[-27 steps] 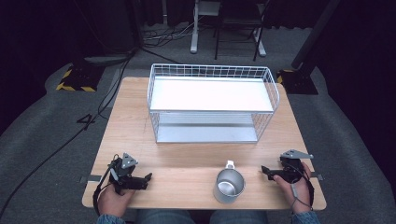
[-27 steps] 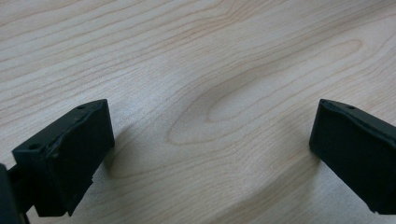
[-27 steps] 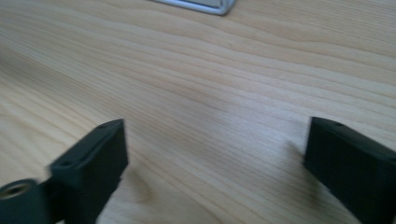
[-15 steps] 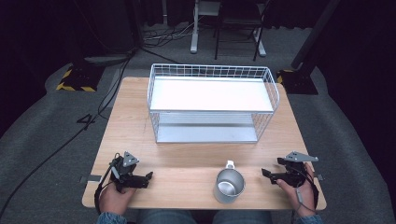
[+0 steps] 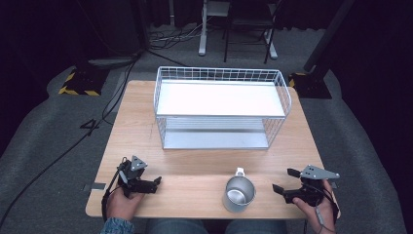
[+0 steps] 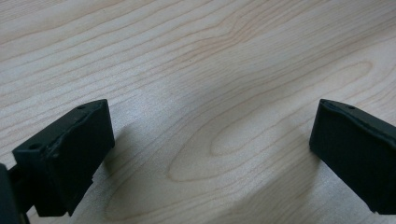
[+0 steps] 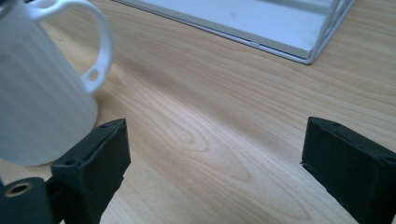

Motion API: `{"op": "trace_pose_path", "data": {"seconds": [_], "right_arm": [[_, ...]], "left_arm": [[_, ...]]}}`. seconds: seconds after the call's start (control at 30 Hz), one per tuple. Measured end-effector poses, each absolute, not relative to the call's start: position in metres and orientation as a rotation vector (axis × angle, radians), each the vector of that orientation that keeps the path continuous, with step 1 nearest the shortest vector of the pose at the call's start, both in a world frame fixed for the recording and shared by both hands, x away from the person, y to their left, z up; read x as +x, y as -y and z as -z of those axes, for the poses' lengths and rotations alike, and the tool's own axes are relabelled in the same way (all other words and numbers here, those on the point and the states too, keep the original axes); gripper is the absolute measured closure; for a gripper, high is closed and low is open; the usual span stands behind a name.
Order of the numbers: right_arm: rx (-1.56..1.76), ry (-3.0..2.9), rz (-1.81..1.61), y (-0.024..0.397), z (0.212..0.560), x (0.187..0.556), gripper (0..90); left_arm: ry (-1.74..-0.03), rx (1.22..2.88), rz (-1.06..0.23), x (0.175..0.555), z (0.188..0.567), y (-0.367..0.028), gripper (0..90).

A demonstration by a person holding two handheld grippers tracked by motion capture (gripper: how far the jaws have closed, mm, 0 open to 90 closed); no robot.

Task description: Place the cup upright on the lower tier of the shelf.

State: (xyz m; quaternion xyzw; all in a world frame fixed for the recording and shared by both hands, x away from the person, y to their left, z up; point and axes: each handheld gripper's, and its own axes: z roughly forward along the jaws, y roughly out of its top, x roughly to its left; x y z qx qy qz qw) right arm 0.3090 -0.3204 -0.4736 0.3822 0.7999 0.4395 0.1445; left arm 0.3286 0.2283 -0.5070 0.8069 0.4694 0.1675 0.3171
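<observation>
Just left of the right gripper (image 5: 285, 184) stands the mug (image 5: 239, 193).

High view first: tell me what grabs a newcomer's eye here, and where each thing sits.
The white wire rack with its bright upper shelf dominates the far half of the wooden table. Near the front edge stands a metal mug, upright, its handle toward the rack. It sits between the left gripper and the right gripper, both held low with jaws apart and nothing in them.
</observation>
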Motion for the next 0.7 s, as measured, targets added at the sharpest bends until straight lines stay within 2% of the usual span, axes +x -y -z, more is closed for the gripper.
{"op": "trace_pose_path", "data": {"seconds": [0.7], "right_arm": [[0.878,-2.397,-1.330,0.287,0.455,0.271,9.6]], "left_arm": [[-1.237,2.124,-0.441,0.328,0.507,-0.228,0.3]]}}
